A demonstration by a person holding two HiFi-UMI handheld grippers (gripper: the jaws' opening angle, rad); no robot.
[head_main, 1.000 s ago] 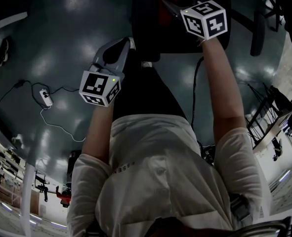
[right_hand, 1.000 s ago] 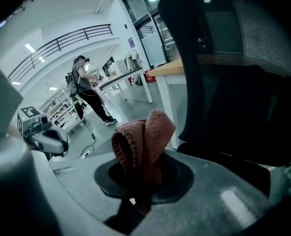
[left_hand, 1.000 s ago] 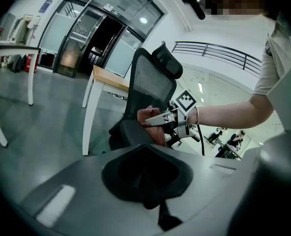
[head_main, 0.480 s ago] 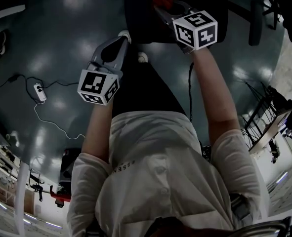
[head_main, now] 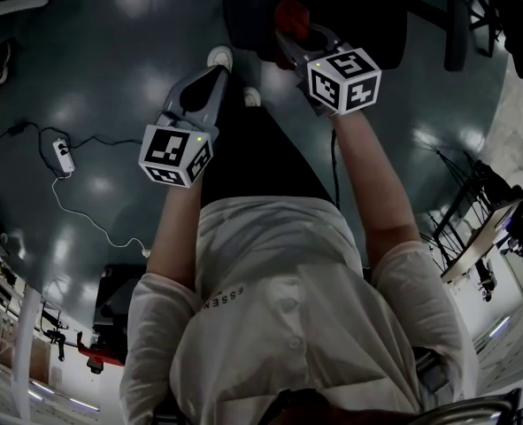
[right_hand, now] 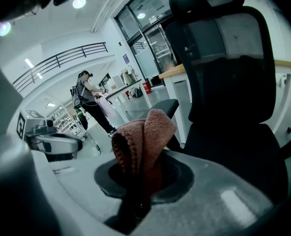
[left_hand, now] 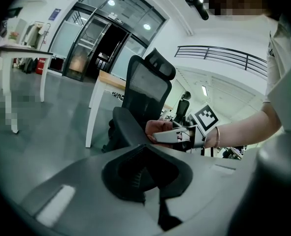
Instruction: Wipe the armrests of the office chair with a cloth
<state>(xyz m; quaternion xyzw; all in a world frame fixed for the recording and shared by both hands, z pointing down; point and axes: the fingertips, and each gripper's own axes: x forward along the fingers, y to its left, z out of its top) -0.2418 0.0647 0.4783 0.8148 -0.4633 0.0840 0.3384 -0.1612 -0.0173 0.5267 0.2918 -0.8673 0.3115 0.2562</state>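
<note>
The right gripper (head_main: 289, 42) pinches a folded rust-red knitted cloth (right_hand: 144, 132) at twelve o'clock, near the armrest (right_hand: 163, 106) of the black mesh office chair (right_hand: 234, 97). The left gripper (head_main: 215, 76), at eleven o'clock, is closed and empty. Pressing off-centre could drag the cloth free.

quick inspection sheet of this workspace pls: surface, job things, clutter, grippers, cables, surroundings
Surface: dark glossy floor with lamp reflections.
Job's things: black office chair with a mesh back; its armrest is next to the reddish cloth, contact cannot be told.
Clutter: dark metal frame at the right edge.
Grippers: right gripper shut on the cloth; left gripper shut, empty.
Cables: power strip and white cable on the floor; dark cable below the right arm.
Surroundings: white table, wood-topped desk, a person far off.
</note>
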